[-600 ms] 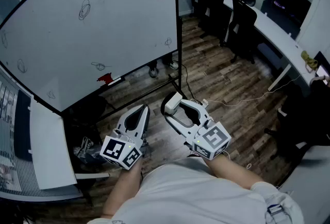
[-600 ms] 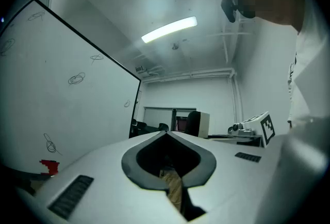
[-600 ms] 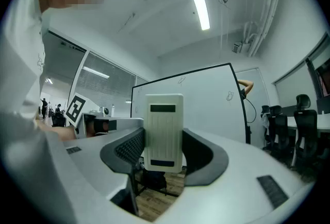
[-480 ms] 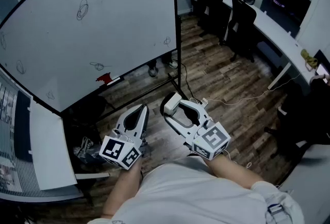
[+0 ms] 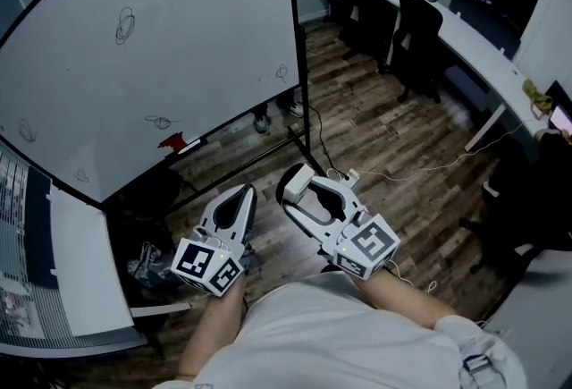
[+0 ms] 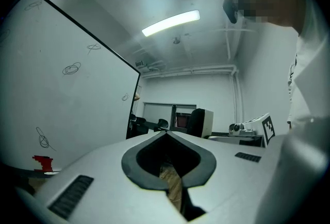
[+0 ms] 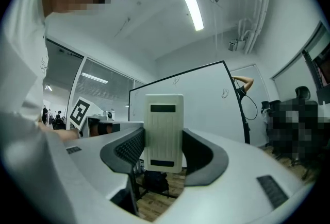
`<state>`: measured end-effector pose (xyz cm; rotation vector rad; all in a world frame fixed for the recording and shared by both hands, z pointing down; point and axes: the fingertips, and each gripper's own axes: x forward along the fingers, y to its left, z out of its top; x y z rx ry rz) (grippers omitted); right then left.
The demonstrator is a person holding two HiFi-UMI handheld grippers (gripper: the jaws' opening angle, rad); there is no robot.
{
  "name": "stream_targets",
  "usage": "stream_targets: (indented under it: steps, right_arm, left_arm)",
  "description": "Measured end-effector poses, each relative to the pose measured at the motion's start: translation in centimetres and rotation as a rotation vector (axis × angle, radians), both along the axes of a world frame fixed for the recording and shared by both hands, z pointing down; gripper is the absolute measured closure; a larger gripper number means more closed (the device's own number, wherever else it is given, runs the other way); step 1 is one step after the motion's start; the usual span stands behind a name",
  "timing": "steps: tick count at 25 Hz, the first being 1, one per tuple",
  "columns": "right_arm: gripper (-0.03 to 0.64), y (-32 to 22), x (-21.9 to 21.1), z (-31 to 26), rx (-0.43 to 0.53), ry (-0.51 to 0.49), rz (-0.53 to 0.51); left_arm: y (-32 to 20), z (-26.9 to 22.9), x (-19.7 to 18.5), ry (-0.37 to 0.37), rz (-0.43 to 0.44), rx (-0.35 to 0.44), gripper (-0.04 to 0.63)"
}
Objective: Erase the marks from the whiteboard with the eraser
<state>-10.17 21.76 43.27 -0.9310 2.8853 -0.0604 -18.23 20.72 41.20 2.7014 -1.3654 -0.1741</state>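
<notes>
A large whiteboard (image 5: pixel 179 47) stands ahead on a black frame, with several scribbled marks (image 5: pixel 125 23) spread over it. My right gripper (image 5: pixel 299 188) is shut on a white eraser (image 5: pixel 298 180), which the right gripper view shows upright between the jaws as a pale ribbed block (image 7: pixel 163 133). My left gripper (image 5: pixel 239 196) is shut with nothing in it, and its jaws meet in a point in the left gripper view (image 6: pixel 166 134). Both grippers hang low in front of my body, well short of the board. The left gripper view shows the board (image 6: pixel 62 79) to its left.
A red object (image 5: pixel 169 142) and a marker lie on the board's tray. Black office chairs (image 5: pixel 420 34) and a long white desk (image 5: pixel 483 52) stand to the right. A white cable (image 5: pixel 420 168) runs over the wooden floor. A white cabinet (image 5: pixel 76 262) stands at the left.
The head view has shifted, so the whiteboard sits further left and higher in the frame. Both grippers hold the same pose, the right one still holding the eraser.
</notes>
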Motion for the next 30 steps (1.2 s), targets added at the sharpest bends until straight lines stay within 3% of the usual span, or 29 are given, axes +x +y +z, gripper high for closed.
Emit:
stream_targets:
  steps: [7, 13, 21, 30]
  right_arm:
    - [0.379, -4.8, 3.1, -0.1, 0.018, -0.024, -0.001]
    - [0.379, -10.8, 7.0, -1.3, 0.010, -0.068, -0.018]
    - [0.380, -14.9, 9.8, -1.3, 0.020, -0.001, -0.090]
    - [0.380, -17.9, 10.0, 0.5, -0.031, 0.035, -0.112]
  left_arm:
    - [-5.1, -0.3, 2.8, -0.034, 0.016, 0.027, 0.588]
    - [-11.2, -1.5, 5.2, -0.047, -0.020, 0.028, 0.588]
    - [-16.0, -1.7, 9.6, -0.018, -0.032, 0.035, 0.588]
    - [-19.6, 0.4, 9.3, -0.003, -0.071, -0.006, 0.589]
